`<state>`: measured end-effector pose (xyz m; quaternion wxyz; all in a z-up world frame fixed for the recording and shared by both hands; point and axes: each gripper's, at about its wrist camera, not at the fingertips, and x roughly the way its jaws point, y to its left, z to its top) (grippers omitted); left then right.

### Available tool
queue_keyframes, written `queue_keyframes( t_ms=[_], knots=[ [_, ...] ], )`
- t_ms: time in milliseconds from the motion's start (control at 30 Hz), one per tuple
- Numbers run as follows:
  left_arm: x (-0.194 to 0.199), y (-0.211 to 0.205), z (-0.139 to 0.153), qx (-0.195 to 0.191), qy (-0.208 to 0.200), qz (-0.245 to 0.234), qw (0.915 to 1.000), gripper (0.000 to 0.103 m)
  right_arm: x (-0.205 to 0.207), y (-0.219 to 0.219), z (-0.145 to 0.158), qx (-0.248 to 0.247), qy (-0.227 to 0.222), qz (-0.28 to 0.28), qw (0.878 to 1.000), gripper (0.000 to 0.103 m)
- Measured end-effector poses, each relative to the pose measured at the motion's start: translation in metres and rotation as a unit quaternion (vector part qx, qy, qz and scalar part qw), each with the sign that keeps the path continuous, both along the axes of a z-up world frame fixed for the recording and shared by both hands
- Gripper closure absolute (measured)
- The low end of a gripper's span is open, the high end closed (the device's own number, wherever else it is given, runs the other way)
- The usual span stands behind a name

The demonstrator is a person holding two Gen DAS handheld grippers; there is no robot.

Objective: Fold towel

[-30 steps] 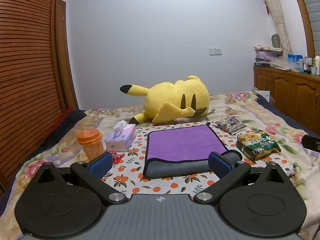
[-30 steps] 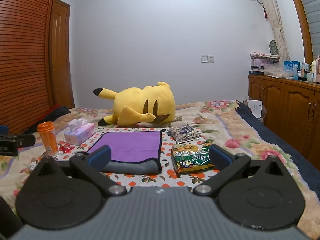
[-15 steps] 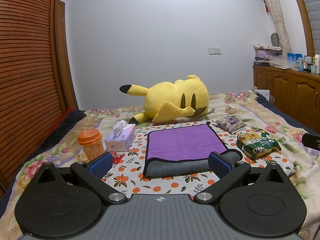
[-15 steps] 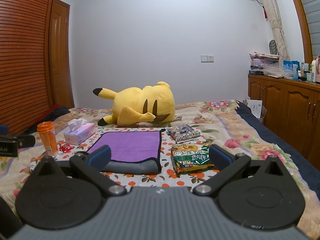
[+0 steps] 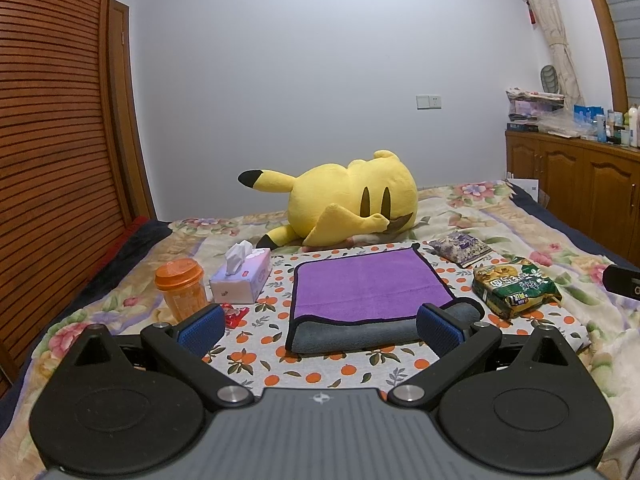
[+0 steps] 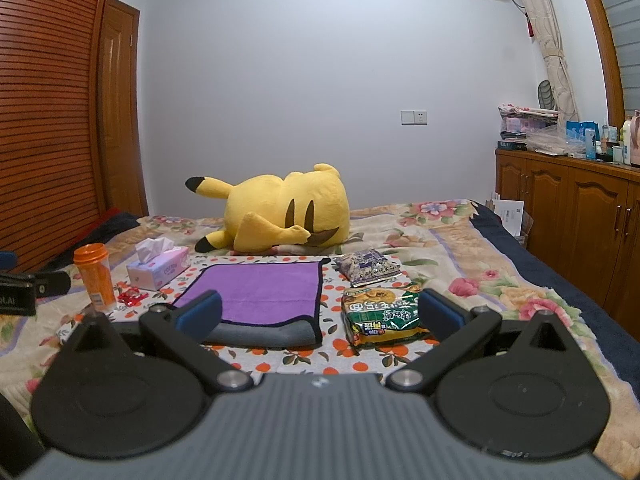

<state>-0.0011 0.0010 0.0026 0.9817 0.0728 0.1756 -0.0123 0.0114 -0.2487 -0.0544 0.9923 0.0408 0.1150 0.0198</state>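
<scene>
One towel is lying flat on the orange-printed cloth spread over the bed, purple face up, with its near edge turned back so a grey band is showing along the side closest to the cameras. It is already sitting folded over once there, and neither claw is touching it.

The left gripper is hovering just short of the towel's near edge, its two blue-padded fingers spread wide and gripping nothing. The right gripper is hovering off the towel's near right corner, fingers equally wide apart and likewise holding nothing.

Along the cloth's left edge are sitting one orange-lidded cup, one tissue box and one small red wrapper. Along its right edge are lying two snack packets: one green packet nearer, one purple packet just beyond it. One yellow plush toy is lying on its side at the cloth's far edge, just beyond the towel. One wooden cabinet is standing beside the bed's right edge.
</scene>
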Motion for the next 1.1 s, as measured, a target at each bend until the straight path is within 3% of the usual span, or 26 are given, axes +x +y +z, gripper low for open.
queue_keyframes(
  t_ms=[1100],
  knots=[
    [0.0004,-0.0018,-0.0034,0.000,0.000,0.000,1.0000,0.000,0.0003,-0.0037,-0.0023,0.000,0.000,0.000,1.000,0.000]
  ],
)
